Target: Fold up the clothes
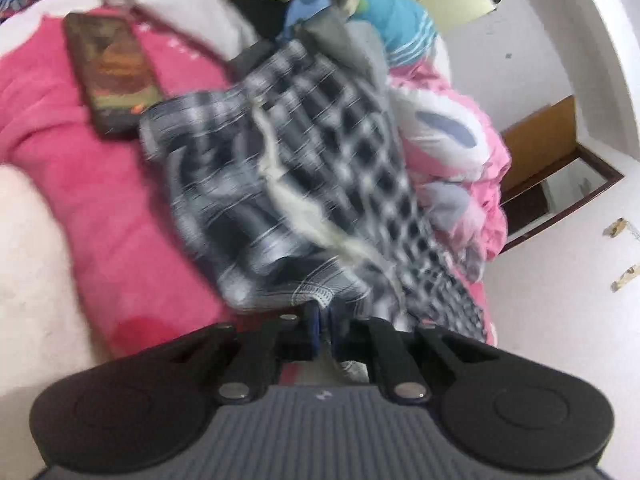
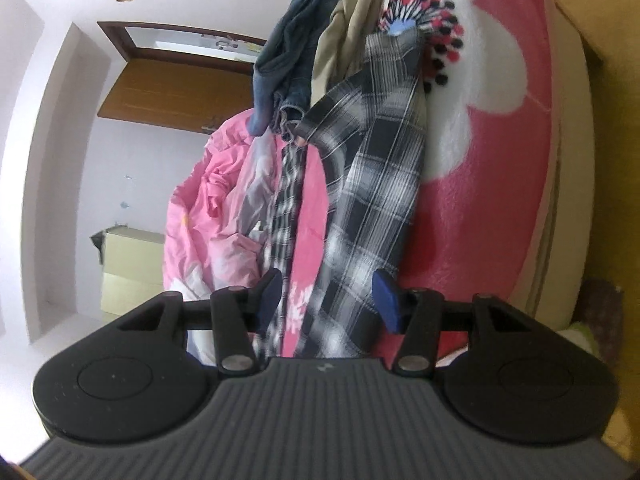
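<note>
A bed (image 1: 100,216) covered by a pink blanket with large white flower shapes (image 2: 496,184) filled most of both views. A heap of clothes lay along it: a crumpled pink sheet (image 2: 212,200), a blue garment (image 1: 400,20), denim (image 2: 296,52) and a beige piece (image 2: 352,40). The plaid shirt (image 1: 256,184), black, grey and white, lay stretched across the blanket beside that heap, blurred in the left wrist view. A brown door (image 2: 172,96) stood in the white wall behind. A dark phone (image 1: 112,76) rested on the blanket just beside the shirt; its lit screen was too blurred to read, and no label or writing could be made out anywhere. The left claw (image 1: 322,320) was clenched on the near edge of the shirt. The right claw (image 2: 326,300) stood released, its blue pads (image 2: 386,300) apart on either side of the shirt's cloth without pressing it.
</note>
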`<state>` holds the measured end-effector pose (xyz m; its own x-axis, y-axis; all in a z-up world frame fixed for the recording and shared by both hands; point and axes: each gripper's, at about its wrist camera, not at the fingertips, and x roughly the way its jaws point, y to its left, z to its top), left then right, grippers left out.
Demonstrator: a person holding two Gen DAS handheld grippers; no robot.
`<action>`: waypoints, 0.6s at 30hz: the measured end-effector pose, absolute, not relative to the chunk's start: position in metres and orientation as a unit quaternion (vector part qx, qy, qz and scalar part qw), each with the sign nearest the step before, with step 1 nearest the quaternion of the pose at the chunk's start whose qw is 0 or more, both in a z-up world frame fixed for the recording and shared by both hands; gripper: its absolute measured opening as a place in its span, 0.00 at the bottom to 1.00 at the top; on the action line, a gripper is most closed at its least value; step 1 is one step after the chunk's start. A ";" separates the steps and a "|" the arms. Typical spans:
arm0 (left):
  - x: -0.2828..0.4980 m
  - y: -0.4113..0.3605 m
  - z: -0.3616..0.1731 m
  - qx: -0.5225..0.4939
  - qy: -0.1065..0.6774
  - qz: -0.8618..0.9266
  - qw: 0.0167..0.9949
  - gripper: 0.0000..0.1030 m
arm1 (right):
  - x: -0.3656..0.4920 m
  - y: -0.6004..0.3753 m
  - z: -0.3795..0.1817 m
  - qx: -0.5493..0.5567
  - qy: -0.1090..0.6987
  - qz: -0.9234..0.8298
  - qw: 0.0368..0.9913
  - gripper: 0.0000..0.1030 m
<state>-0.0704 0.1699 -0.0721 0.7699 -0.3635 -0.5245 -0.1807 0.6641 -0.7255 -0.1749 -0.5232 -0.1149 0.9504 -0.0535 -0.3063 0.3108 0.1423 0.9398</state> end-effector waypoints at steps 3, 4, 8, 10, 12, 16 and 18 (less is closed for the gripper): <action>-0.069 0.169 -0.089 -0.414 0.353 -0.067 0.836 0.08 | -0.172 -0.522 -0.123 0.649 0.108 -0.136 0.741 0.48; -0.069 0.169 -0.095 -0.416 0.360 -0.072 0.832 0.12 | -0.171 -0.521 -0.125 0.648 0.113 -0.139 0.740 0.48; -0.072 0.168 -0.100 -0.421 0.354 -0.084 0.831 0.57 | -0.167 -0.518 -0.127 0.647 0.120 -0.139 0.740 0.48; -0.075 0.177 -0.098 -0.430 0.338 -0.072 0.834 0.59 | -0.168 -0.519 -0.130 0.649 0.122 -0.142 0.738 0.48; -0.077 0.187 -0.096 -0.434 0.322 -0.054 0.839 0.61 | -0.170 -0.521 -0.134 0.651 0.124 -0.148 0.734 0.48; -0.070 0.203 -0.093 -0.422 0.305 -0.015 0.854 0.62 | -0.167 -0.519 -0.139 0.656 0.130 -0.149 0.728 0.49; -0.061 0.207 -0.094 -0.410 0.310 0.000 0.858 0.61 | -0.162 -0.516 -0.137 0.656 0.131 -0.143 0.729 0.49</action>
